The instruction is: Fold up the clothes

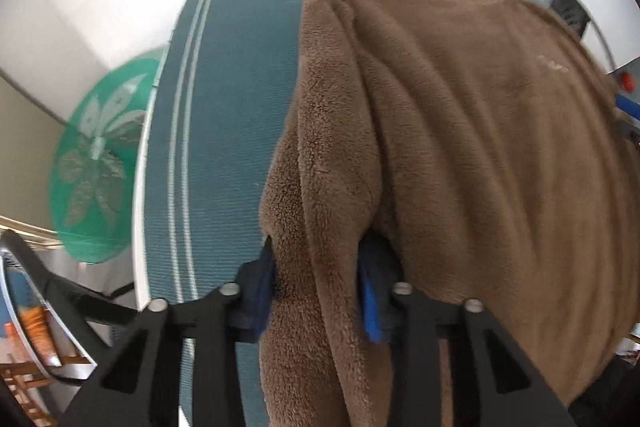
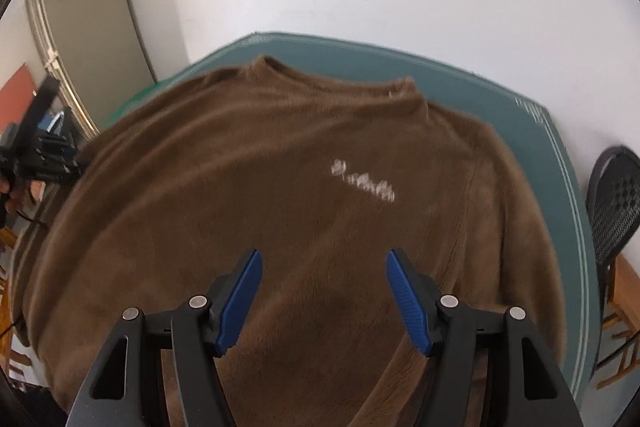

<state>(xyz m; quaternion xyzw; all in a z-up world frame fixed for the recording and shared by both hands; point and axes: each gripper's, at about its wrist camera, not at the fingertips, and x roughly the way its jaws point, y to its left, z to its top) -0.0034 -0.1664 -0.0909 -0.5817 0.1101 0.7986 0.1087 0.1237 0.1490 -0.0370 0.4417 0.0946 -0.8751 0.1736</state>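
Note:
A brown fleece sweater (image 1: 480,127) lies front up on a teal mat (image 1: 232,107), collar at the far end. Its left sleeve (image 1: 316,187) runs down along the body and passes between the blue pads of my left gripper (image 1: 316,267), which is shut on it near the cuff end. In the right wrist view the sweater (image 2: 280,187) shows a white chest logo (image 2: 364,183). My right gripper (image 2: 324,287) hovers open over the sweater's lower front, nothing between its fingers. The left gripper (image 2: 40,155), held by a hand, appears at the sweater's left edge.
The teal mat (image 2: 560,187) covers a white table. A green round object with a white leaf pattern (image 1: 100,155) sits beyond the mat's left edge. A black mesh chair (image 2: 616,203) stands to the right of the table. A wall rises behind.

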